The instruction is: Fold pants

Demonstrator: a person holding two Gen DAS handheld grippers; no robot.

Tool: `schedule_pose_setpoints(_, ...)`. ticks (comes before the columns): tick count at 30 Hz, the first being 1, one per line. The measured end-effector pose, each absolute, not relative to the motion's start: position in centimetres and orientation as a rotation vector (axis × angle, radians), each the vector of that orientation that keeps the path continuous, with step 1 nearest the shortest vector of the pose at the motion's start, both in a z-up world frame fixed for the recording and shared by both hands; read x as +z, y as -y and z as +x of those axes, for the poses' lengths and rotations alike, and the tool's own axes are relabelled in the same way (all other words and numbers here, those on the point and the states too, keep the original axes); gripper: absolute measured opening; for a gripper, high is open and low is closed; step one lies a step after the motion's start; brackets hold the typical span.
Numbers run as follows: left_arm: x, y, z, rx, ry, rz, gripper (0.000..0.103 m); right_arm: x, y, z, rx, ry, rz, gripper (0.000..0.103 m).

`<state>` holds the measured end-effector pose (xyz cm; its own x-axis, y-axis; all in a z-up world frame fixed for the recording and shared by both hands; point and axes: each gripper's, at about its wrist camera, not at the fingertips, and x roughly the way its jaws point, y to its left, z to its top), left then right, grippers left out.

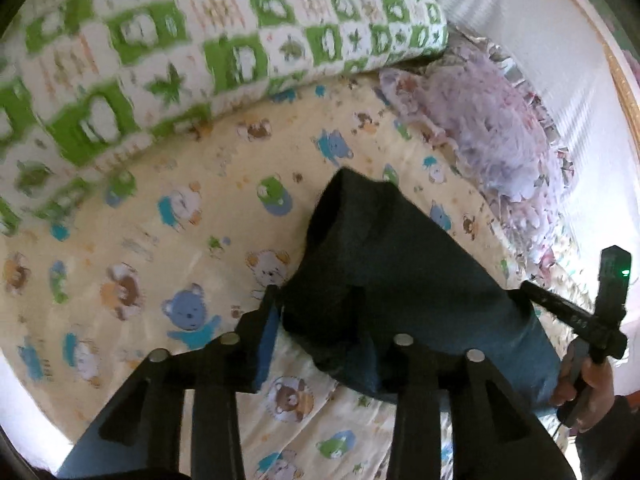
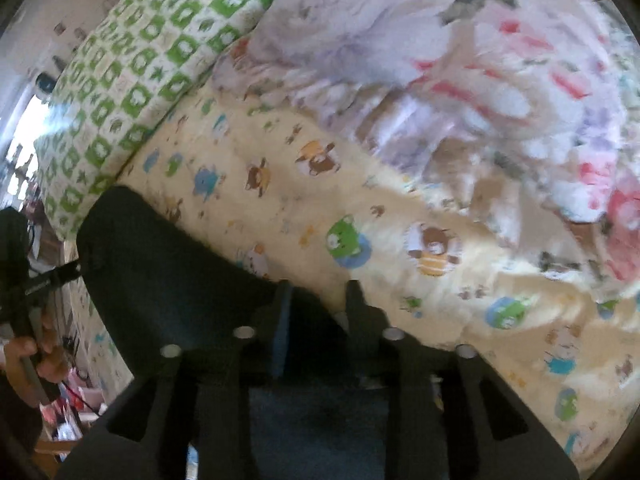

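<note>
Both the left gripper point(image 1: 316, 312) and right gripper point(image 2: 318, 300) pinch the dark pants point(image 1: 392, 264), raised above the bedsheet point(image 1: 160, 208) (fold apparently mid-way, final lay-down pending).

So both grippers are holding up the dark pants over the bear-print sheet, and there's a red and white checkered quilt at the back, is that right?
Not quite: the checkered quilt is green and white, not red and white, as the left wrist view shows. The rest holds: the left gripper and right gripper both hold the dark pants above the bear-print sheet.
</note>
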<state>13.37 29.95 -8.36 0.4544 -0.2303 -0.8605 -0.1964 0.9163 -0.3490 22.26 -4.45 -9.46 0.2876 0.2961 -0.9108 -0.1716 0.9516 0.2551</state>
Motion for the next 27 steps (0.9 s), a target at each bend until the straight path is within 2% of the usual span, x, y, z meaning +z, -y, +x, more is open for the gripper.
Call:
schedule_pose_setpoints(2, -6.6, -29.8, 12.9, 0.006, -1.074, -0.373, 0.042, -8.0, 5.3, 21.6, 0.302, -1.212, 0.139, 0.032)
schedule_pose_setpoints(4, -5.0, -29.6, 12.8, 0.017, -1.050, -0.330, 0.045, -6.7, 6.6, 20.7, 0.291, -1.182, 0.198, 0.032)
schedule_pose_setpoints(6, -3.2, -29.3, 12.6, 0.018, -1.009, -0.300, 0.052, -5.5, 8.1, 19.3, 0.270, -1.156, 0.250, 0.032)
schedule_pose_setpoints(9, -1.4, -27.8, 12.9, -0.048, -0.988, -0.289, 0.054, -4.0, 10.2, 16.5, 0.232, -1.112, 0.309, 0.032)
schedule_pose_setpoints(18, -0.7, -16.8, 15.1, -0.308, -1.008, -0.209, 0.054, -3.0, 16.0, 7.6, 0.078, -1.095, 0.399, 0.034)
schedule_pose_setpoints(27, 0.3, -7.6, 14.1, -0.457, -1.011, -0.140, 0.054, -1.7, 20.3, 1.5, -0.042, -1.045, 0.467, 0.034)
